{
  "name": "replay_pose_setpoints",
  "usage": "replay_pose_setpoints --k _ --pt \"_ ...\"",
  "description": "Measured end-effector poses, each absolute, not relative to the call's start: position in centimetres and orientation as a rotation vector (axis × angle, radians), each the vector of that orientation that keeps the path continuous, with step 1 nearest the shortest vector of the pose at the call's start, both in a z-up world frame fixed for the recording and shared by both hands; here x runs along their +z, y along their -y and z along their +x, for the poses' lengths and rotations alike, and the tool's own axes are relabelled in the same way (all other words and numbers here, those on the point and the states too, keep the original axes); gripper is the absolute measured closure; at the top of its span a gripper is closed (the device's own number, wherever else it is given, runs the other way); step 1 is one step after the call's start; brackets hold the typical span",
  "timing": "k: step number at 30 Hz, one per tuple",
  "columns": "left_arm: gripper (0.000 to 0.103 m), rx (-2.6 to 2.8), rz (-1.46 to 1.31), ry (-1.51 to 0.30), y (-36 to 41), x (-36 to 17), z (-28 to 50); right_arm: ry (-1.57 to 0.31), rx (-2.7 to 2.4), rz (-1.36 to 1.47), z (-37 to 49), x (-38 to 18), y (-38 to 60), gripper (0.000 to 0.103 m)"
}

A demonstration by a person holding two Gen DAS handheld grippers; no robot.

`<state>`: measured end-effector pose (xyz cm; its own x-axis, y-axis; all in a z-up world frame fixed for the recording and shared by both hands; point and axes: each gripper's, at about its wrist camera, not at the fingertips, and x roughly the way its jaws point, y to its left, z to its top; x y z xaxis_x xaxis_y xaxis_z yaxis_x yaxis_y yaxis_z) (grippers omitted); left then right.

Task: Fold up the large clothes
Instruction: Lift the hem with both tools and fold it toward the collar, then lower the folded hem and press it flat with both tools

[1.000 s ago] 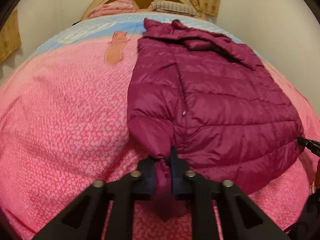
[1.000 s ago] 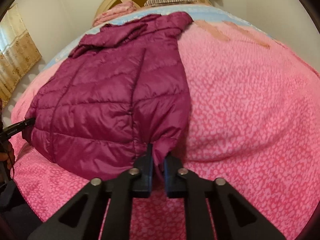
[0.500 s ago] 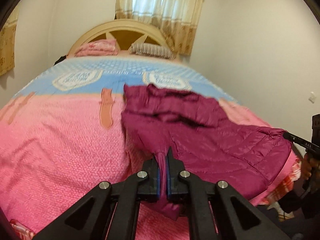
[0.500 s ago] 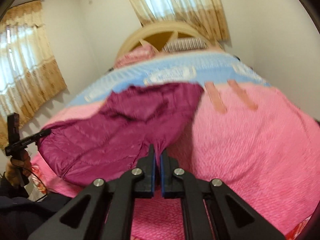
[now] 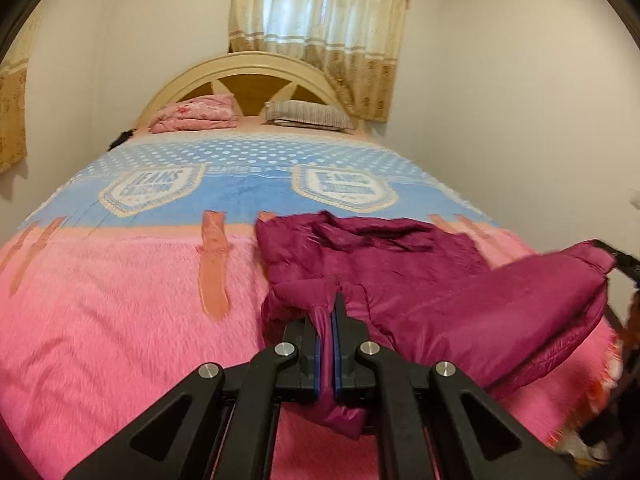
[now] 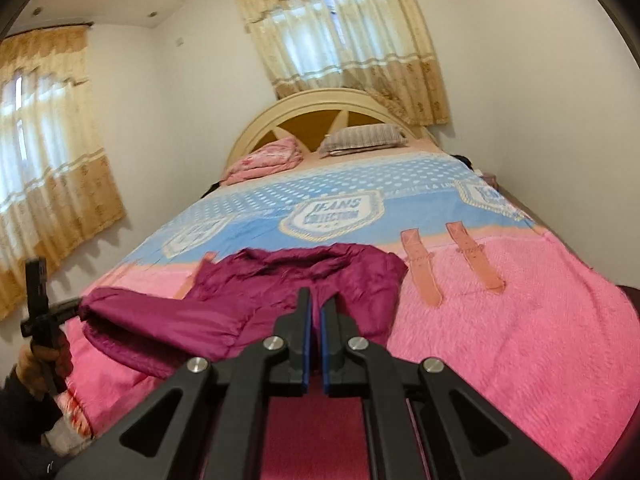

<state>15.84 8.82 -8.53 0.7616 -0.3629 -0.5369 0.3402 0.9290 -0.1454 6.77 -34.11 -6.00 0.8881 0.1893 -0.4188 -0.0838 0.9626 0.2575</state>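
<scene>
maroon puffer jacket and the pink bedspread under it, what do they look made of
The maroon quilted puffer jacket looks like thin nylon or polyester shell over padding: it has a satin sheen, stitched channels and a puffy body. The fuzzy pink bedspread looks like plush fleece or chenille, matte, with a short fuzzy pile; the exact fibre cannot be told.

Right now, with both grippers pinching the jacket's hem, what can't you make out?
- Left wrist view: the right gripper is cut off by the frame edge; the jacket covers its tips.
- Right wrist view: the left gripper's tips are buried in fabric.
- Both views: the lifted hem hides the jacket's underside; the sleeves are lost in folds.
</scene>
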Motion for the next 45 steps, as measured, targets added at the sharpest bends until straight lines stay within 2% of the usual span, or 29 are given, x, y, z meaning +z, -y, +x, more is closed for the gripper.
replay_pose_setpoints --k 8,15,23,26,27,29,30,31,32,33,34,35,40,45 --pt "0.099 -0.319 -0.001 -0.594 -6.5 -10.2 24.6 -0.491 0.089 0.281 14.8 -7.2 36.1 0.098" --pt "0.094 -0.261 0.039 -0.629 -4.2 -12.3 31.6 -0.537 0.015 0.299 21.9 -10.0 37.6 0.098" --pt "0.082 -0.237 -0.056 -0.675 -4.0 -12.8 36.3 -0.590 -0.047 0.340 27.5 -13.3 39.3 0.097" --pt "0.073 -0.237 -0.077 -0.654 -4.1 -12.5 37.0 -0.598 -0.052 0.356 28.6 -14.0 39.8 0.097" --pt "0.066 -0.254 -0.096 -0.641 -4.3 -12.4 37.1 -0.600 -0.057 0.357 29.1 -14.2 39.9 0.096" --pt "0.035 -0.208 -0.106 -0.619 -4.5 -12.1 37.2 -0.611 -0.072 0.348 29.6 -14.4 40.0 0.091" --pt "0.009 -0.163 -0.093 -0.591 -4.5 -11.7 37.0 -0.617 -0.080 0.341 29.9 -14.5 39.9 0.081" --pt "0.005 -0.146 -0.092 -0.553 -4.6 -11.4 36.6 -0.622 -0.084 0.338 30.2 -14.5 39.9 0.073" --pt "0.005 -0.147 -0.099 -0.517 -4.7 -11.0 36.3 -0.620 -0.090 0.340 30.4 -14.6 39.9 0.050" --pt "0.005 -0.142 -0.101 -0.512 -4.7 -10.8 36.2 -0.609 -0.117 0.337 30.4 -14.4 40.0 0.034" --pt "0.005 -0.126 -0.099 -0.526 -4.6 -10.7 36.3 -0.586 -0.147 0.336 30.2 -14.0 40.2 0.030" --pt "0.005 -0.110 -0.094 -0.533 -4.5 -10.6 36.2 -0.573 -0.163 0.339 30.1 -13.8 40.3 0.027" --pt "0.005 -0.052 0.054 -0.445 -1.1 -9.7 34.0 -0.565 -0.197 0.275 29.7 -11.5 37.8 0.027" --pt "0.004 -0.085 0.269 -0.412 4.7 -10.4 34.4 -0.610 -0.070 0.119 31.0 -10.8 29.5 0.027"
